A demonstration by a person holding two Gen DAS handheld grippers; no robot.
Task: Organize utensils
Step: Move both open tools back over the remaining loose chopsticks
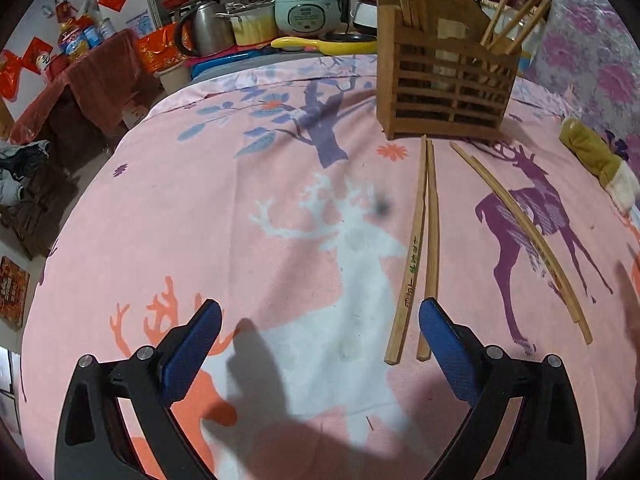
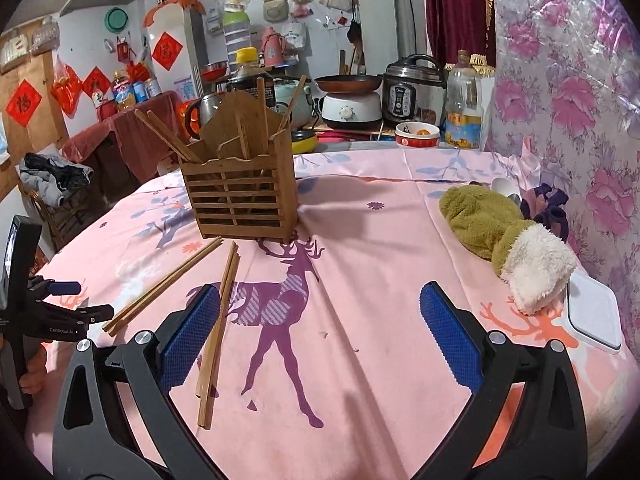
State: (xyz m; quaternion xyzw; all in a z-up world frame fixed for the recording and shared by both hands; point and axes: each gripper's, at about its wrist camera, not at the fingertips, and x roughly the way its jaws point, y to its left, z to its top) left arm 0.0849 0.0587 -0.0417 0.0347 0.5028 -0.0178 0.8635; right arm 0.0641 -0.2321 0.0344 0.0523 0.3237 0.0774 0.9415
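Note:
A slatted wooden utensil holder (image 1: 444, 80) stands on the pink deer-print cloth and holds several chopsticks; it also shows in the right wrist view (image 2: 240, 200). Two pairs of wooden chopsticks lie on the cloth in front of it. The first pair (image 1: 420, 240) lies just inside my left gripper's right finger (image 1: 448, 348); it shows in the right view (image 2: 160, 288). The second pair (image 1: 528, 236) lies further right and, in the right view (image 2: 216, 328), beside my right gripper's left finger (image 2: 188, 336). My left gripper (image 1: 320, 336) is open and empty. My right gripper (image 2: 320, 332) is open and empty. The left gripper (image 2: 56, 312) shows at the right view's left edge.
A green and white plush cloth (image 2: 508, 236) lies at the right, with a white flat box (image 2: 592, 316) beside it. Cookers, a kettle (image 1: 204, 28), bottles and a bowl (image 2: 416, 136) crowd the counter behind the table. A floral curtain (image 2: 568, 100) hangs on the right.

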